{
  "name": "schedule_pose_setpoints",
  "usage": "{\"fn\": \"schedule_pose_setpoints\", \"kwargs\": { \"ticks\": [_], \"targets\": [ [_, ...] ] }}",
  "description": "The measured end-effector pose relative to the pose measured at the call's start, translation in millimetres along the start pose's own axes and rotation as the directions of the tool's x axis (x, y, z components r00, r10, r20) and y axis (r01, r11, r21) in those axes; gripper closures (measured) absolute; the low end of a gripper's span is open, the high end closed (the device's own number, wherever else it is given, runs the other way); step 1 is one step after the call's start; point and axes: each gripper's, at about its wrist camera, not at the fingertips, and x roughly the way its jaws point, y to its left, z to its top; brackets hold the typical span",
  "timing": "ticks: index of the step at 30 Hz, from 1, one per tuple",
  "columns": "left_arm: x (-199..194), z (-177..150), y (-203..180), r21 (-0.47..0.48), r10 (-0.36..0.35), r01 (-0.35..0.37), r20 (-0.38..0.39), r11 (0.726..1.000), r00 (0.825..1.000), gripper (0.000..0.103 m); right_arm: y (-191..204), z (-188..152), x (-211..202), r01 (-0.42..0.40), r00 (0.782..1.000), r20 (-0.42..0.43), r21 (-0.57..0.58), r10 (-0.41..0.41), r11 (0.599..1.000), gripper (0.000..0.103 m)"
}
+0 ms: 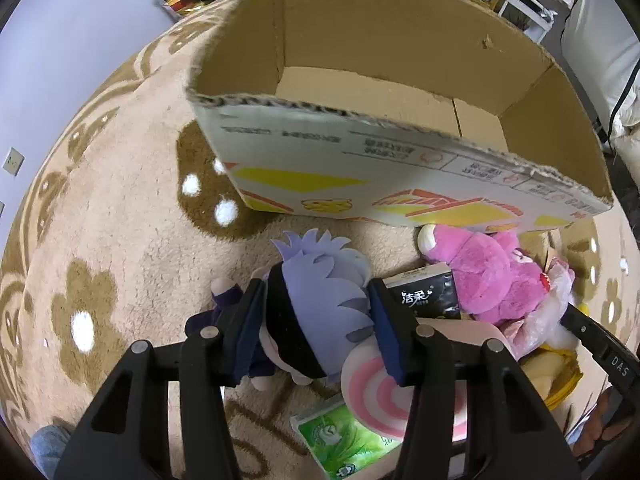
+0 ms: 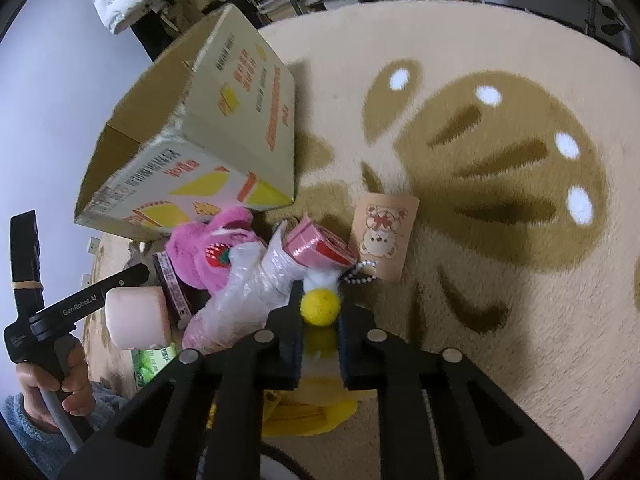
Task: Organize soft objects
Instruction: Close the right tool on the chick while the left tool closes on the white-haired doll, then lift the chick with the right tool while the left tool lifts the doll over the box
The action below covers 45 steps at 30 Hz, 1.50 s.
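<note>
My left gripper is shut on a plush doll with lavender hair and a black blindfold, held just above the rug in front of the open cardboard box. My right gripper is shut on a yellow and white plush at the edge of the pile. A pink plush bear lies against the box; it also shows in the right wrist view. A pink swirl roll cushion lies under the left gripper and shows in the right wrist view. The box looks empty inside.
The pile holds a black tissue pack, a green tissue pack, a clear plastic bag, a pink-red pouch and a bear-print card. All lie on a beige patterned rug. Shelves and clutter stand beyond.
</note>
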Motion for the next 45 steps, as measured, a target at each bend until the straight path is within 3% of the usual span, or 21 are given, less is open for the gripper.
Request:
{"fn": "schedule_pose_setpoints", "kwargs": {
  "ticks": [3, 7, 13, 18, 27, 36, 42, 45],
  "targets": [
    [-12, -2, 2, -0.002, 0.035, -0.035, 0.042, 0.999, 0.999, 0.053, 3, 0, -3, -0.003, 1.0, 0.013, -0.014, 0.003, 1.0, 0.09],
    [-26, -4, 9, -0.035, 0.017, -0.015, 0.075, 0.999, 0.997, 0.053, 12, 0, -8, -0.01, 0.998, 0.061, -0.034, 0.012, 0.999, 0.09],
    [-56, -12, 12, -0.026, 0.044, -0.04, 0.176, 0.999, 0.983, 0.052, 20, 1, -29, -0.021, 0.987, 0.159, -0.054, 0.029, 0.998, 0.09],
    [-85, -16, 11, -0.009, 0.053, -0.053, 0.28, 0.999, 0.959, 0.052, 26, 1, -61, -0.02, 0.965, 0.257, -0.11, 0.048, 0.994, 0.09],
    [-129, -17, 7, 0.019, 0.045, -0.058, 0.413, 0.998, 0.91, 0.052, 64, 1, -114, -0.024, 0.901, 0.416, -0.237, 0.124, 0.971, 0.09],
    [-158, -8, -7, 0.075, 0.043, -0.092, 0.497, 0.993, 0.867, 0.052, 95, 15, -128, -0.026, 0.865, 0.472, -0.297, 0.171, 0.955, 0.09],
    [-176, 8, -13, 0.092, 0.046, -0.117, 0.557, 0.989, 0.829, 0.052, 118, 32, -135, -0.029, 0.84, 0.501, -0.343, 0.209, 0.939, 0.09],
    [-179, 18, -14, 0.095, 0.043, -0.118, 0.571, 0.989, 0.82, 0.052, 130, 44, -139, -0.031, 0.823, 0.519, -0.362, 0.229, 0.932, 0.09]
  ]
}}
